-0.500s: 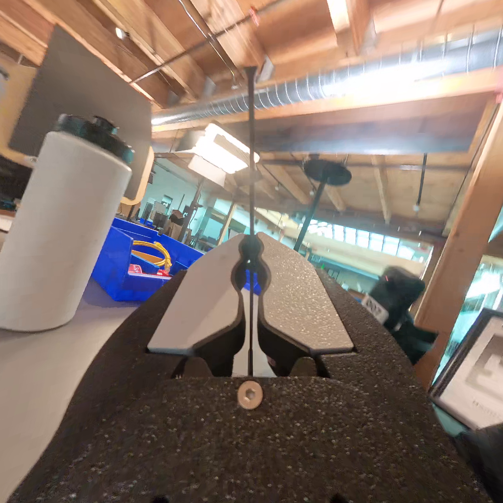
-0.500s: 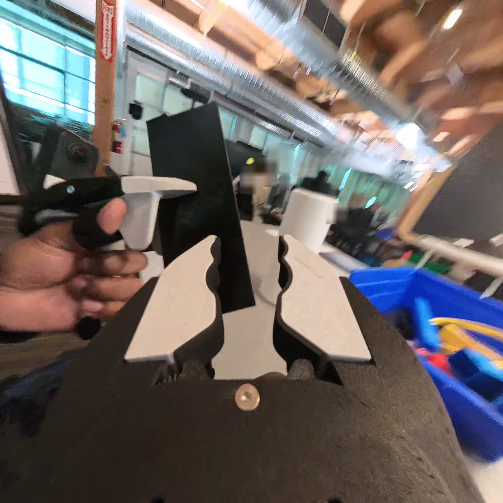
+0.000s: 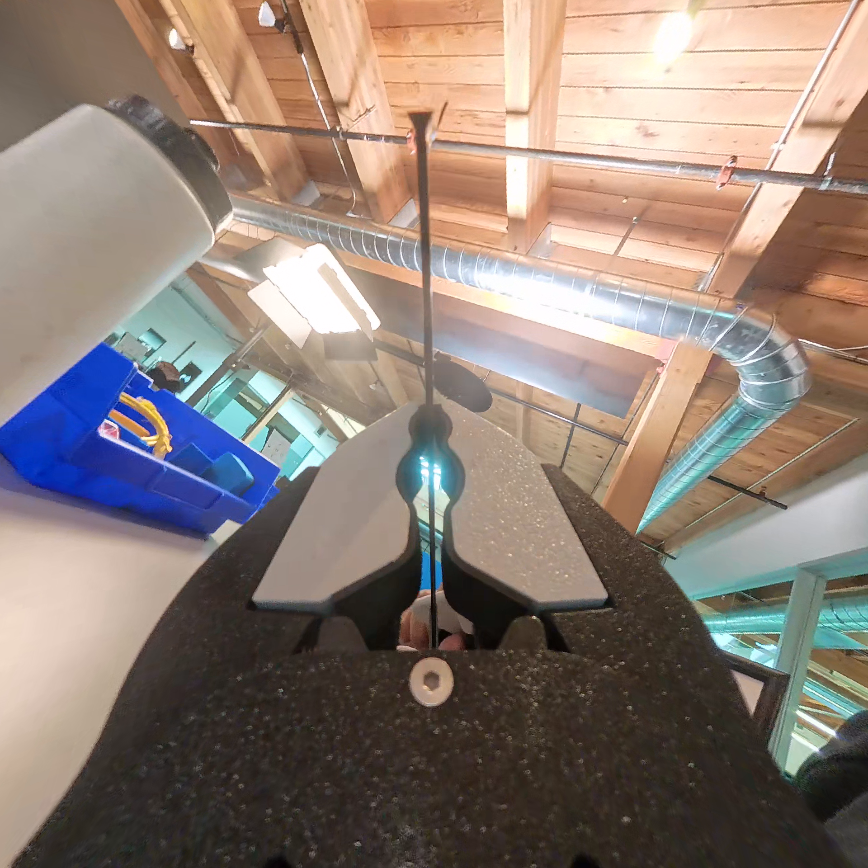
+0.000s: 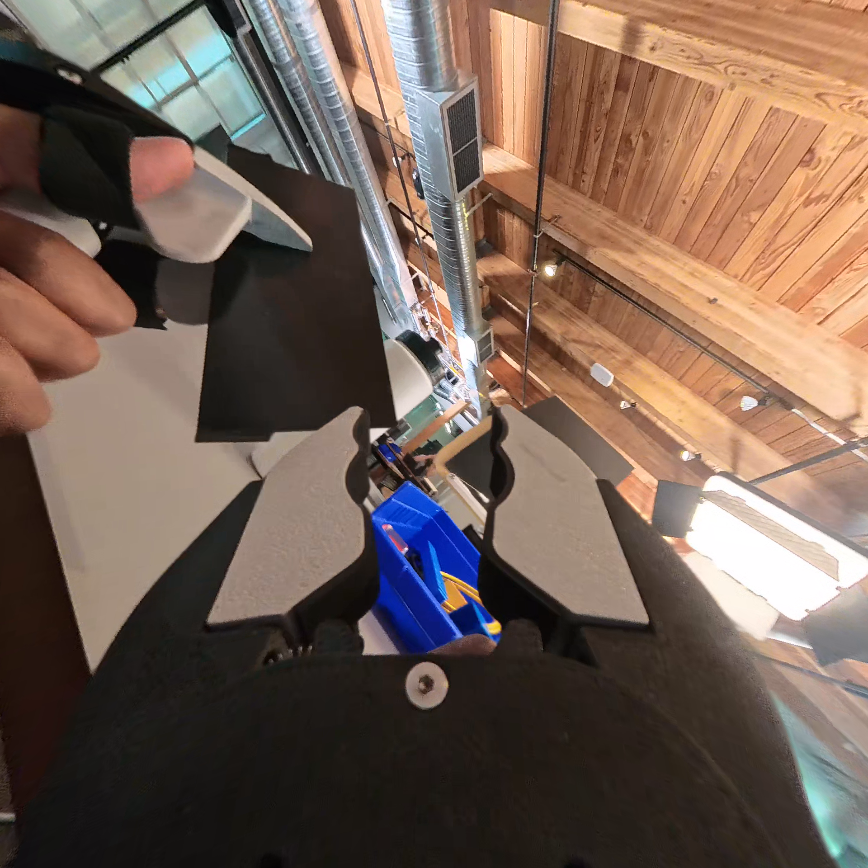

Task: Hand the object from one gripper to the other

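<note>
Thin, stiff-looking black rectangular sheet [image 4: 291,300] pinched edge-on in the clenched left gripper [image 3: 430,422], held aloft just beyond the spread, empty right gripper [image 4: 430,422]; probably light, best taken flat across its free lower edge.

Both grippers match: left gripper [image 3: 430,418] and right gripper [image 4: 430,422] have black speckled foam bodies, grey wavy-edged fingers, one silver screw [image 4: 426,684] dead centre. Black fingerless glove [image 4: 82,169] there.

Bin [image 3: 117,451] on table [image 3: 94,610], bottle [image 3: 89,225] prob. behind; sheet [image 4: 291,305] left of right gripper [image 4: 430,434].
</note>
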The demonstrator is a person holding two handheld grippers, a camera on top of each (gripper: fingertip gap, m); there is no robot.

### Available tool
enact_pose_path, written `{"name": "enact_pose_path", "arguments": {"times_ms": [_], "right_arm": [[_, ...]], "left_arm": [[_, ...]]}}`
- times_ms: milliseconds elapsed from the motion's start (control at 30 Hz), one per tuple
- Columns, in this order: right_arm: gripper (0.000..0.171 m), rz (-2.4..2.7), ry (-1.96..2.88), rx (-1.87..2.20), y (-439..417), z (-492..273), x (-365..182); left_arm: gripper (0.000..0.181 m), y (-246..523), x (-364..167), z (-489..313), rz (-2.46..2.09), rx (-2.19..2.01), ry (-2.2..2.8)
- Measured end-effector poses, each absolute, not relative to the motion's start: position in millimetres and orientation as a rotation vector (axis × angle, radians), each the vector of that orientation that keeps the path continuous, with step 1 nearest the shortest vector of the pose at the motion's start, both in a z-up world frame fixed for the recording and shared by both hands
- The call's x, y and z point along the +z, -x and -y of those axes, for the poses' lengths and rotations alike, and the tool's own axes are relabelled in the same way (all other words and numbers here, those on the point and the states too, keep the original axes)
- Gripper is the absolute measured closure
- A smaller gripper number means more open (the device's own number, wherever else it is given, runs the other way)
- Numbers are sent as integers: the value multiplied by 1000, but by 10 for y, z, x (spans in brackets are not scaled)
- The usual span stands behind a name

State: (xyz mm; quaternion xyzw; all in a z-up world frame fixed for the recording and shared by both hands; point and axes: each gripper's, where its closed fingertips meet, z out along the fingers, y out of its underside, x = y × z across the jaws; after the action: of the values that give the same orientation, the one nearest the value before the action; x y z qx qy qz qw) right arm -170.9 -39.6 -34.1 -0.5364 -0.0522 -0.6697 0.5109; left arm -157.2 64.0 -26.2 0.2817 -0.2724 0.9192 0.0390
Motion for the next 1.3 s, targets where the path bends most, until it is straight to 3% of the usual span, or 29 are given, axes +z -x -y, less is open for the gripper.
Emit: {"name": "enact_pose_path", "arguments": {"times_ms": [500,600,667,700,800,933,1133,1200,1233,1300], "right_arm": [[103,281,1471,-2208,1807,610,-715],[120,289,1473,-2211,1814,549,-763],[161,228,1493,-2213,1767,570,-776],[165,158,1492,-2199,1737,611,-749],[170,-184,1479,-1957,1638,785,-667],[170,-606,1340,-1222,1595,888,-596],[170,-595,1194,-212,1939,537,-641],[170,-559,1196,-8,2071,417,-723],[170,-547,1215,56,2119,356,-786],[170,-540,1276,81,2149,257,-924]], "left_arm": [[179,1455,-505,-117,815,2369,-993],[179,1468,-620,27,787,2227,-1055],[174,1504,-640,99,803,2211,-1056],[168,1532,-595,106,810,2246,-1016],[145,1719,-297,11,763,2406,-774],[131,1794,-261,-65,838,2628,-705],[120,1874,-502,223,1029,2543,-704],[123,1934,-540,316,1095,2509,-690],[133,1967,-545,338,1115,2509,-675],[170,1998,-581,354,1175,2520,-673]]}}
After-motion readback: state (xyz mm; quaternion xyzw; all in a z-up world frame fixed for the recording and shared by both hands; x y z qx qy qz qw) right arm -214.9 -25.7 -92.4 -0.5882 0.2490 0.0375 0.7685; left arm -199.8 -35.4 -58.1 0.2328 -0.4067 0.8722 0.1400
